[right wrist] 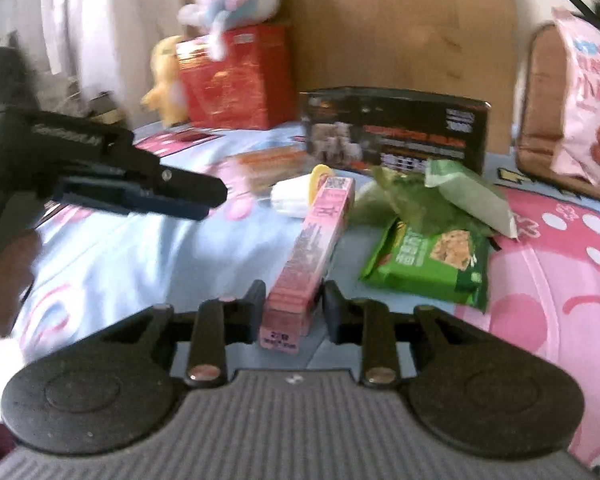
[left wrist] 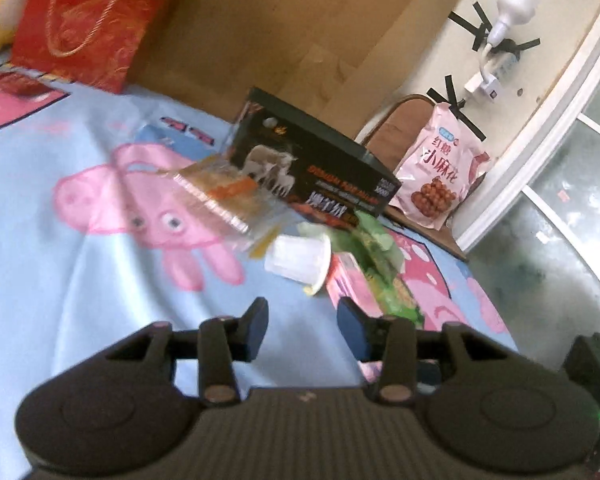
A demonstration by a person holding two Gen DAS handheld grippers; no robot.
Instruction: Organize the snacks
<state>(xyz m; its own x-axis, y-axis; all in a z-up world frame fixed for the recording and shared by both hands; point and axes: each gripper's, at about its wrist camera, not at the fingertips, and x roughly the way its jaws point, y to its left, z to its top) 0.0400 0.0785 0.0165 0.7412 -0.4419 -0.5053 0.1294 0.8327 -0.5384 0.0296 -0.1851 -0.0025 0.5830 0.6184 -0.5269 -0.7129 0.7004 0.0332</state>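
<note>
The right gripper [right wrist: 291, 304] sits low over the bed sheet [right wrist: 112, 256], its fingers [right wrist: 256, 300] standing on either side of the near end of the pink snack box [right wrist: 314, 248]; they look close against its sides, but I cannot tell whether they actually pinch it. The box is long and narrow, its long axis running away from the gripper and leaning slightly to the right, with its far end next to the white jelly cup [right wrist: 292, 198]. To the right of the box lie the green snack packets [right wrist: 428, 256], and behind them the black carton [right wrist: 396, 132] stands lengthwise across the bed. The left gripper [left wrist: 302, 330] hovers above the blue cartoon sheet [left wrist: 60, 240] with its fingers [left wrist: 256, 328] spread and nothing between them, aimed toward the jelly cup [left wrist: 300, 260], which lies on its side. In the right wrist view it enters from the left, pointing rightward. A clear wrapped snack [left wrist: 224, 196] leans by the carton [left wrist: 320, 168], and a pink bag [left wrist: 440, 176] rests on a chair [left wrist: 384, 132] beyond the bed.
</note>
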